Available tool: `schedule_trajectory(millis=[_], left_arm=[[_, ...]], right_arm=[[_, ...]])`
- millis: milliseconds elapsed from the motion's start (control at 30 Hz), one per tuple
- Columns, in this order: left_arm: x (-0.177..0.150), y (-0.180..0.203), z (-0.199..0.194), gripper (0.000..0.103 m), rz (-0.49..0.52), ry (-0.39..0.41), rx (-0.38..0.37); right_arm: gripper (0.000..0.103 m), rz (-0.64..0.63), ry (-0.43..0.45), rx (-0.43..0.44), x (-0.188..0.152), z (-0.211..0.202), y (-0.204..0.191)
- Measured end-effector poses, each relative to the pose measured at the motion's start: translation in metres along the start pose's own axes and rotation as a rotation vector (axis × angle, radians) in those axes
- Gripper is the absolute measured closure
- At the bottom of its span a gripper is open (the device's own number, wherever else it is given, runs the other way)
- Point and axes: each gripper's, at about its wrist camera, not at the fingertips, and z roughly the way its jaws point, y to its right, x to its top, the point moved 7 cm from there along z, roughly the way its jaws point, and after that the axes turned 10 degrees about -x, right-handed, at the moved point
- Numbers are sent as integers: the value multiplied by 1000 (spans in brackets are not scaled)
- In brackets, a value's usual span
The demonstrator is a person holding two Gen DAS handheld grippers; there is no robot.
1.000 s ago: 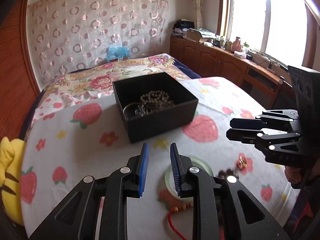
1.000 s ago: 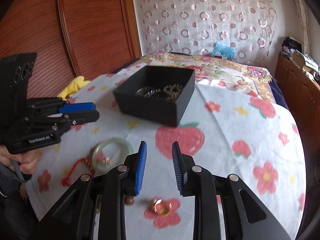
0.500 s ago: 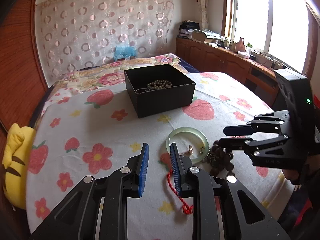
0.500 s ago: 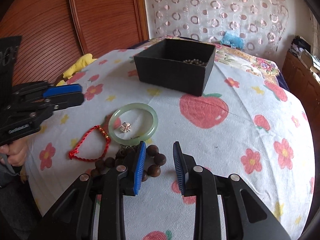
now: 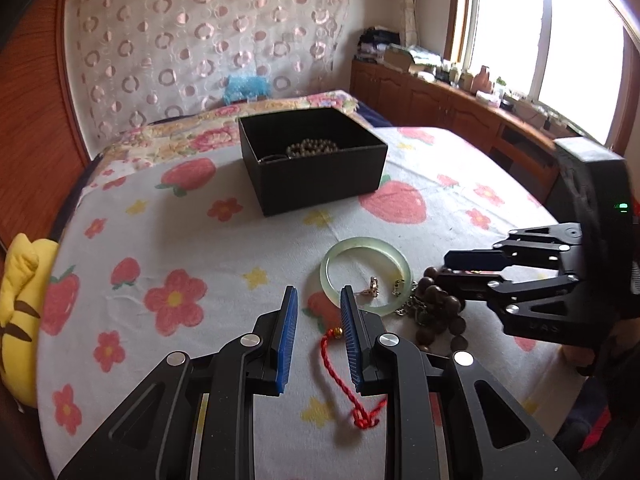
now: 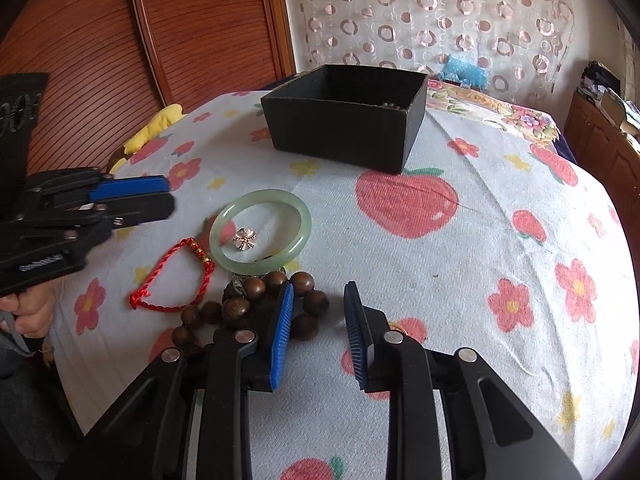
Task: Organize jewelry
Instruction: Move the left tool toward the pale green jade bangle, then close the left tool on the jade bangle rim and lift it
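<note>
Right wrist view: both grippers low over loose jewelry, nothing held.

Nearest, the right gripper (image 6: 318, 316) hangs with jaws partly spread and empty; the wooden bead bracelet (image 6: 272, 300) lies just left of the gap, its beads touching the left finger, so this hand is the nearer. Beside it lie the red cord bracelet (image 6: 172, 276) and the jade bangle (image 6: 260, 236), which rings a small flower charm (image 6: 245, 237). The left gripper (image 5: 318, 322), also partly spread and empty, points at the cord (image 5: 344, 376). Farther back on the bed (image 6: 480, 280) stands the black box (image 6: 344, 116).
</note>
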Motion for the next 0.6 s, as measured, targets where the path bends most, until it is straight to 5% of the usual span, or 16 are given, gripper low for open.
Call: schedule_trajectory(millis=[600], left_arm=[[19, 3, 60, 82, 73, -135, 58]], right_arm=[[75, -15, 2, -17, 0, -2, 0]])
